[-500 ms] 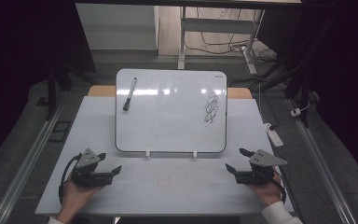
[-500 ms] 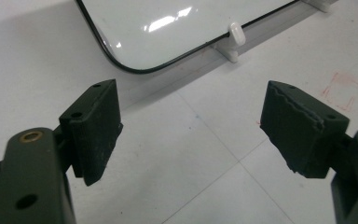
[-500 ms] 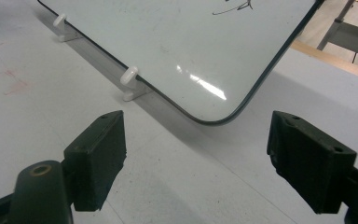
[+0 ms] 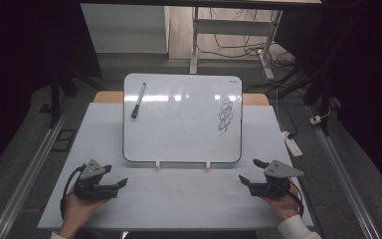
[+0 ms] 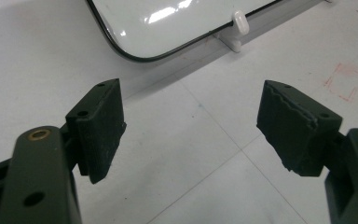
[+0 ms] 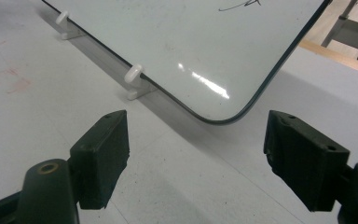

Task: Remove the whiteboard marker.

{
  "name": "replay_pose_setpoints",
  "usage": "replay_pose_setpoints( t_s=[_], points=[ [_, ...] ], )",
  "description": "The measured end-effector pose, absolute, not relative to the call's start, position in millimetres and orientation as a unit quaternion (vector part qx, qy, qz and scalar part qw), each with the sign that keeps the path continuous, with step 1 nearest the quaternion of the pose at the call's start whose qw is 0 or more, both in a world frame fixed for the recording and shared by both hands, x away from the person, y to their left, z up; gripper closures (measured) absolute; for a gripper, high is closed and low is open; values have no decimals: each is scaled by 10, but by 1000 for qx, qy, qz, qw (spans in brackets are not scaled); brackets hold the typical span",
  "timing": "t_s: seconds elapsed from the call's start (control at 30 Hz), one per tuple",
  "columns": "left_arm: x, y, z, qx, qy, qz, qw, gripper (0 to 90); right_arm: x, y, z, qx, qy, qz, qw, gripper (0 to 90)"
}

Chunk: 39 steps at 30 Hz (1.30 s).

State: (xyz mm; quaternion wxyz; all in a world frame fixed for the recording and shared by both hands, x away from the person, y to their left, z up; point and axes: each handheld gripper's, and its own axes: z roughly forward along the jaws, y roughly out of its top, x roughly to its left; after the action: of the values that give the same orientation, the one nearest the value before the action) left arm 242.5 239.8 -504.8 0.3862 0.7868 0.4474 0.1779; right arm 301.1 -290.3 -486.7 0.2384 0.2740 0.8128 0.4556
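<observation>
- The left gripper (image 4: pixel 113 176) rests near the bench's (image 4: pixel 179 199) front left corner, fingers (image 5: pixel 100 126) spread wide with nothing between them.
- The right gripper (image 4: pixel 252 172) rests near the front right corner, fingers (image 6: pixel 103 154) likewise released and empty.
- The whiteboard (image 4: pixel 181 124) stands tilted on two white clips (image 4: pixel 157 164) in the middle of the bench, beyond both grippers and apart from them.
- A black marker (image 4: pixel 138 100) lies at the board's upper left corner; a black scribble (image 4: pixel 225 115) marks its right side.
</observation>
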Motion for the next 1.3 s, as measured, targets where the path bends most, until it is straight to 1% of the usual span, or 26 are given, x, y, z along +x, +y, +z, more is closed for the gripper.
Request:
replay_pose_setpoints(
  t_s=[0.2,0.33,0.4,0.8,1.1,1.3],
  points=[
    [2512,2328,-4873,789,441,184,387,235,3025,-2896,-4857,277,813,453,237,234],
    [2597,2295,-4737,782,446,188,394,234,3030,-2898,-4838,278,812,455,237,241],
    [2735,2234,-4583,781,444,198,393,234,3039,-2903,-4835,282,811,456,236,242],
    [3315,1983,-4080,783,429,237,383,254,3049,-2890,-4866,284,814,452,230,252],
    [3750,1900,-3821,784,433,263,359,291,3051,-2880,-4881,285,815,450,228,256],
    [4104,1880,-3759,767,451,290,351,350,3072,-2872,-4914,289,816,450,222,259]
  ],
)
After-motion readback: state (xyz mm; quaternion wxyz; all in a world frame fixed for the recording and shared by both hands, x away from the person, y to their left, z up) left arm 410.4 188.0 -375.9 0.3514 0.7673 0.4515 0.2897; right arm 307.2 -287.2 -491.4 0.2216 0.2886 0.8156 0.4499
